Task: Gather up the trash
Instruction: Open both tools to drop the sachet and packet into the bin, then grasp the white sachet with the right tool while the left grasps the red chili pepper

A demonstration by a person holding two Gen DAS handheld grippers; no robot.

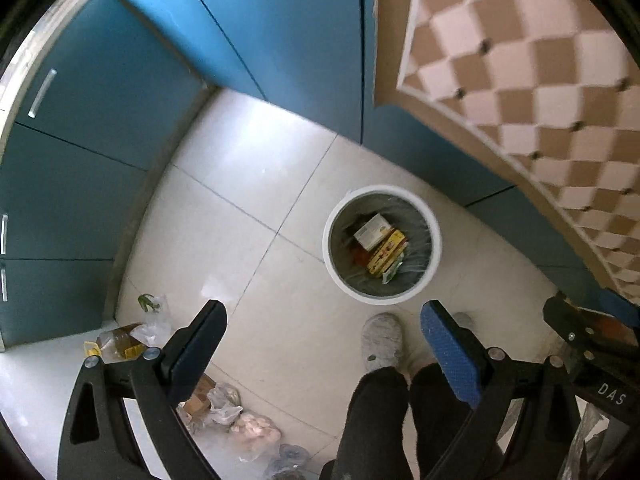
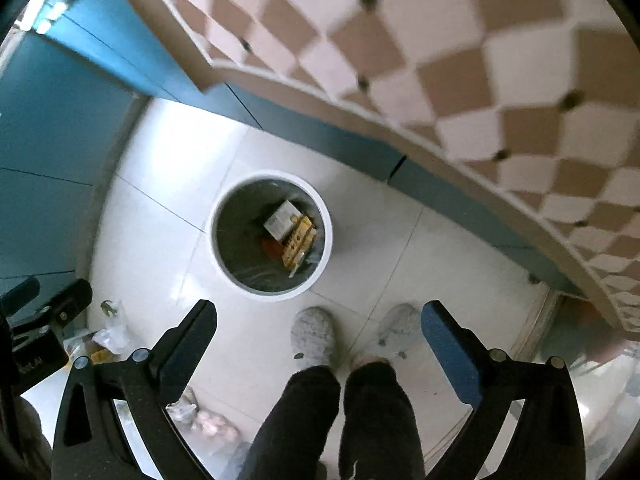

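White plastic, the trash bin (image 1: 382,245) stands on the floor tiles (image 1: 240,184) at centre right of the left view, boxes (image 1: 380,240) already inside. Left gripper (image 1: 322,334) and right gripper (image 2: 318,334) both gape wide, holding nothing. Risk, I judge: the bags (image 1: 224,404) at lower left are thin and could tear or slip when pinched.

A home kitchen, by the look of it. Teal cabinet doors (image 1: 100,92) with slim metal bar handles (image 1: 42,93) run along the left and far sides, meeting in a corner. The floor (image 1: 248,184) is laid in large pale tiles. A checked brown-and-cream tablecloth (image 1: 532,68) hangs over the right. A round white bin (image 1: 382,245) stands on the tiles, food cartons inside, and bagged groceries (image 1: 224,404) lie near left. Someone stands here in grey slippers (image 1: 382,342).
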